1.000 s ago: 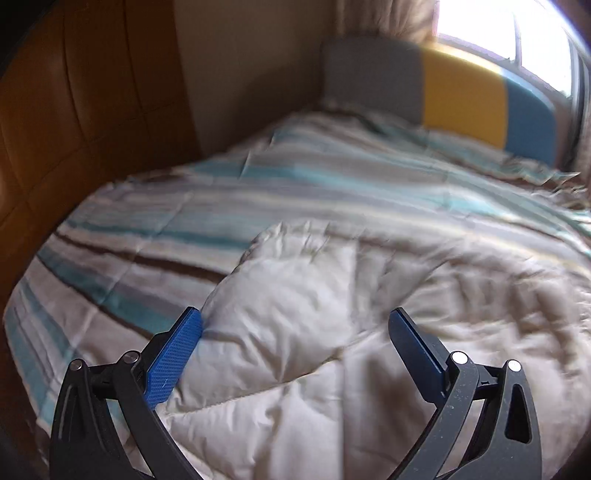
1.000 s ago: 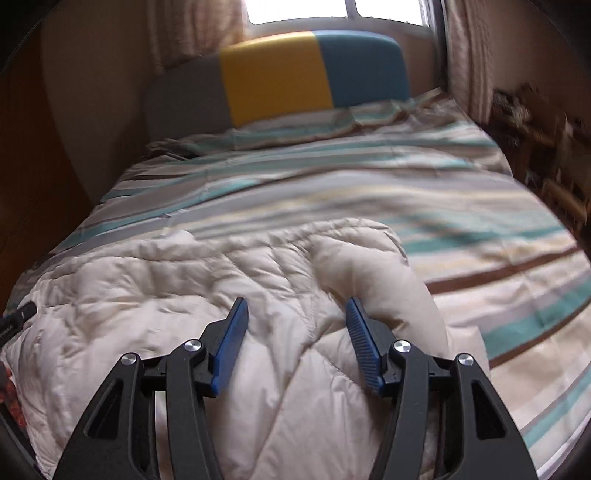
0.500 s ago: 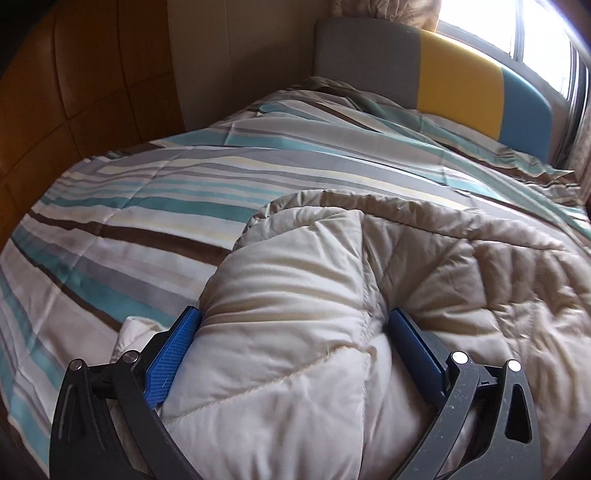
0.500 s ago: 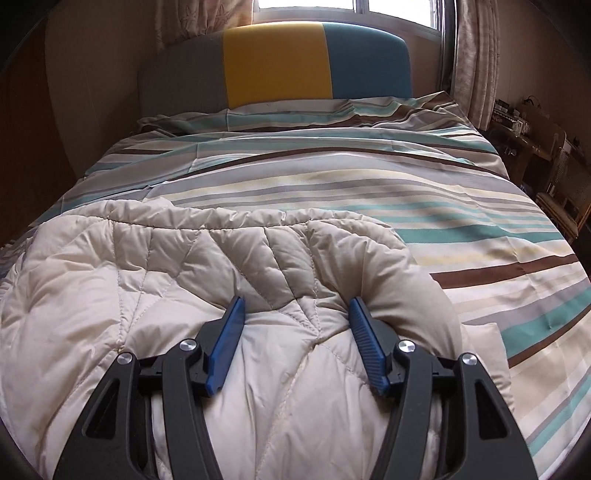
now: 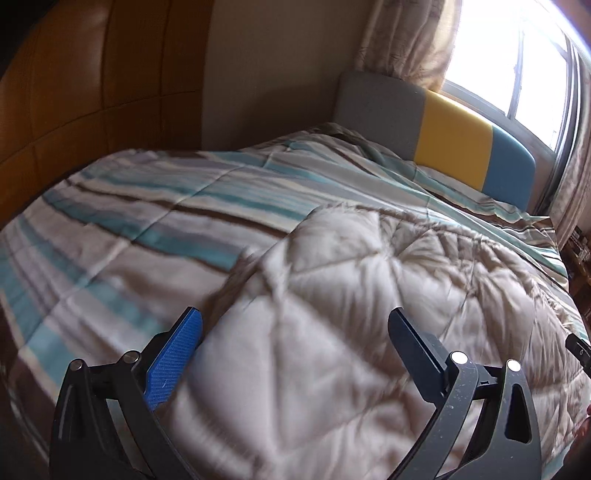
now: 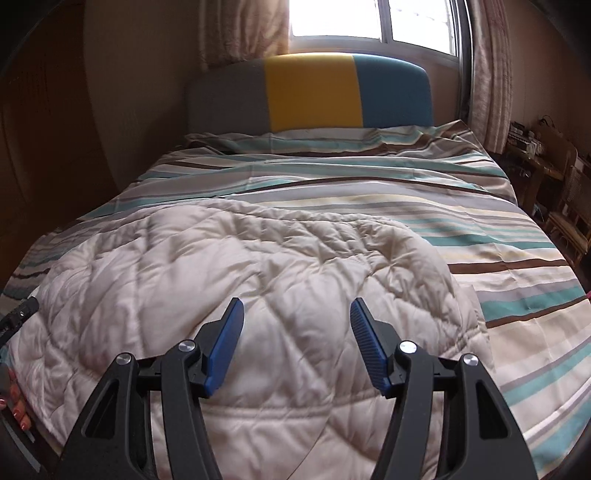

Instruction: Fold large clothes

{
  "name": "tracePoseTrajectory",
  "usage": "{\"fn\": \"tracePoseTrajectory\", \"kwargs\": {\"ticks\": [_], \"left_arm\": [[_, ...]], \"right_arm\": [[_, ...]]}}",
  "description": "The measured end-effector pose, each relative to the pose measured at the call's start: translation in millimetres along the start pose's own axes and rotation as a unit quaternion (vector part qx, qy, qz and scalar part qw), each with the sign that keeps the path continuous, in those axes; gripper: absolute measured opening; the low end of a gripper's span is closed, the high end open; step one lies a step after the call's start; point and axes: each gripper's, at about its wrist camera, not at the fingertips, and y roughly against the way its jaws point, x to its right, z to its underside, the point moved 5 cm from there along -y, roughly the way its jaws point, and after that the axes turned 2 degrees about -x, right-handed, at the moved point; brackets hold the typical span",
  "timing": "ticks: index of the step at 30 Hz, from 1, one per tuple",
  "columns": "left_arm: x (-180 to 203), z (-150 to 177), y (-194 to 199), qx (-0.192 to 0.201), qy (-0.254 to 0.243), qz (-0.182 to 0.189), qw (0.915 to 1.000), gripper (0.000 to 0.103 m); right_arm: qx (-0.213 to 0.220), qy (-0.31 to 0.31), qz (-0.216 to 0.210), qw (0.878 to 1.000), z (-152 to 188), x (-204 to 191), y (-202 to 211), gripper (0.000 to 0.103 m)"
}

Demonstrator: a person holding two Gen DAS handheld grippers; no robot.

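The bed fills both views, covered in a striped sheet of teal, brown, grey and cream, with its grey, yellow and blue headboard at the far end under a bright window.

On the end of the bed farthest from the headboard lies the quilted cream garment, a large puffy padded piece, rumpled and stitched in a diamond pattern. It covers the foot of the bed from the wall side to past the middle, leaving bare striped sheet between it and the headboard and along the side away from the wall. In the left wrist view the garment shows some motion blur.

The left hand-held gripper points toward the headboard from the foot of the bed, its blue-padded fingers spread wide, with a swell of the garment between them; whether the pads touch the fabric I cannot tell.

The right hand-held gripper also faces the headboard, level and centred over the garment, its fingers parted around a raised hump of fabric without squeezing it.

At the left edge of the right wrist view, fingertips with red nails show.
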Motion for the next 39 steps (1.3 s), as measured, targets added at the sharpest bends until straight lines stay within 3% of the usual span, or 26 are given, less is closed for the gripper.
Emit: {"fn": "tracePoseTrajectory", "kwargs": {"ticks": [8, 20, 22, 24, 28, 35, 39], "left_arm": [[-37, 36, 20, -0.026, 0.048, 0.006, 0.9985, 0.1], [-33, 79, 43, -0.051, 0.071, 0.073, 0.9935, 0.1], [-31, 84, 44, -0.06, 0.082, 0.091, 0.9907, 0.1], [-28, 86, 45, -0.063, 0.092, 0.107, 0.9879, 0.099], [-19, 81, 40, -0.061, 0.103, 0.141, 0.9826, 0.089], [-21, 76, 19, -0.065, 0.168, 0.157, 0.9711, 0.084], [-13, 75, 15, -0.051, 0.173, 0.164, 0.9699, 0.084]], "right_arm": [[-0.011, -0.009, -0.032, 0.999, 26, -19, 15, 0.06], [-0.007, 0.004, -0.045, 0.999, 57, -38, 37, 0.059], [-0.003, 0.002, -0.048, 0.999, 60, -39, 40, 0.054], [0.001, 0.003, -0.055, 0.998, 64, -41, 44, 0.042], [0.016, 0.009, -0.074, 0.997, 62, -51, 48, 0.024], [0.011, 0.033, -0.083, 0.996, 55, -72, 32, 0.017], [-0.034, 0.07, -0.054, 0.996, 69, -83, -5, 0.017]]}}
